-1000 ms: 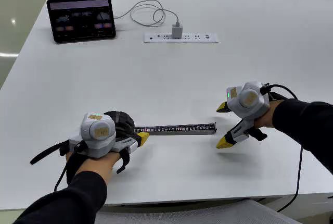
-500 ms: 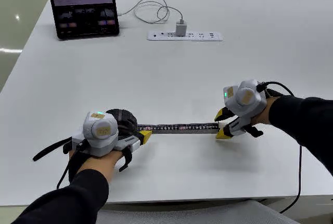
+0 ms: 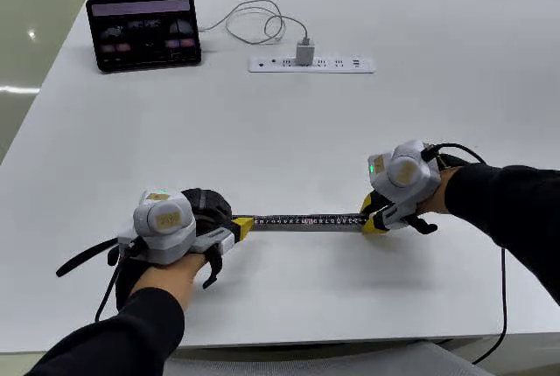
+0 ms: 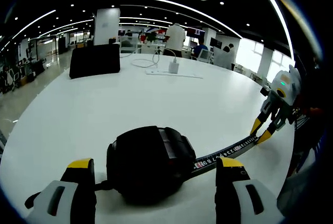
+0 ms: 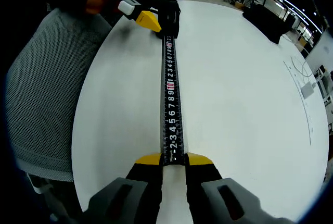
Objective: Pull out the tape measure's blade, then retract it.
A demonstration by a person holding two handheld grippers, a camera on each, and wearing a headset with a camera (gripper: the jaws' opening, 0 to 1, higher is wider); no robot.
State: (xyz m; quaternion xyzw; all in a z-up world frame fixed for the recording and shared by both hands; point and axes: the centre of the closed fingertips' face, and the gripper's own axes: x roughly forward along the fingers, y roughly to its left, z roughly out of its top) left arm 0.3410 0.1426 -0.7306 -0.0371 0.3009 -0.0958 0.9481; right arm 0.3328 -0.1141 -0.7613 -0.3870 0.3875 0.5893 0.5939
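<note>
Tape measure case (image 4: 148,153) sits on the white tabletop (image 3: 350,131) near the front edge, between the fingers of the left gripper (image 4: 154,165). These fingers are spread wide, one each side of the case, with a gap showing on both sides. It looks like bracing so the case can't slide, not a clamp.

The blade (image 5: 170,88) runs flat along the tabletop from the case to the right gripper (image 5: 174,160). Here the fingers are pinched narrow on the blade's free end, right at the low numbers. The grip is at the tip, likely so the pull goes straight along the blade. The grippers are well apart, with a fair length of blade out.

Hard to see: the end hook is buried between the right fingers, there's no clear lock button on the case, and in the head view the far left finger is behind the case. A tablet (image 3: 144,31) and a power strip (image 3: 311,64) sit well back, unrelated.
</note>
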